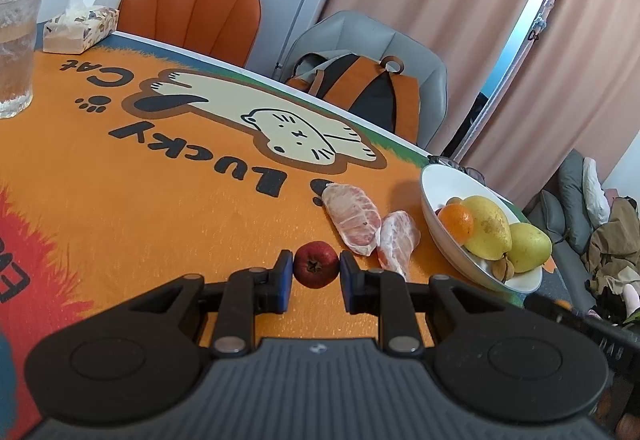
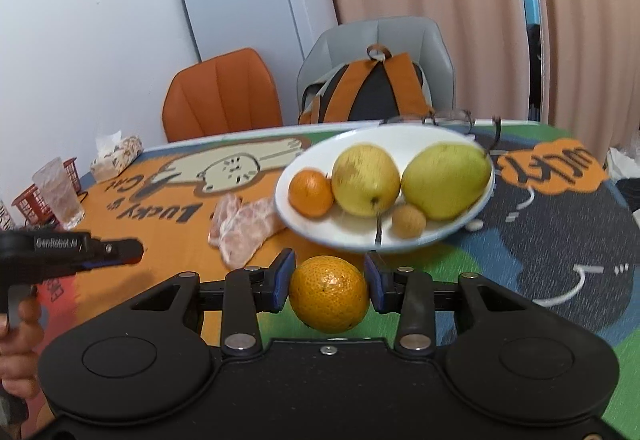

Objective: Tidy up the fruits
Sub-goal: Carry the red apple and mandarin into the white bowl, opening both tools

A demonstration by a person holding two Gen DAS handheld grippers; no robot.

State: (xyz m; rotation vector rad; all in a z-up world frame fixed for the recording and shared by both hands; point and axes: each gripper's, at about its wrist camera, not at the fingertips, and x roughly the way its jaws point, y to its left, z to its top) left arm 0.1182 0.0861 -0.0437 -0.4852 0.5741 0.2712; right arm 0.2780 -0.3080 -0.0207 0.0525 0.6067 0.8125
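Left gripper point(image 1: 316, 267) jaws bracket a small red fruit point(image 1: 316, 264) on the tablecloth point(image 1: 160, 199); contact unclear, can't tell if gripping. Pomelo pieces point(image 1: 352, 217) lie just beside, the plate point(image 1: 432, 207) near the table edge. Right gripper point(image 2: 330, 280) clamps an orange point(image 2: 329, 294) in front of that plate. Tablecloth reads "Lucky Cat"; left gripper body is marked "GenRobot.AI".

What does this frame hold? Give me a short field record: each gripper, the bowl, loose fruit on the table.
left gripper: pads on either side of a small red fruit resting on the tablecloth; grip not certain
right gripper: shut on an orange, in front of the bowl
bowl: white; holds two pears, a small orange, a small brown fruit
loose fruit: two peeled citrus segments left of the bowl
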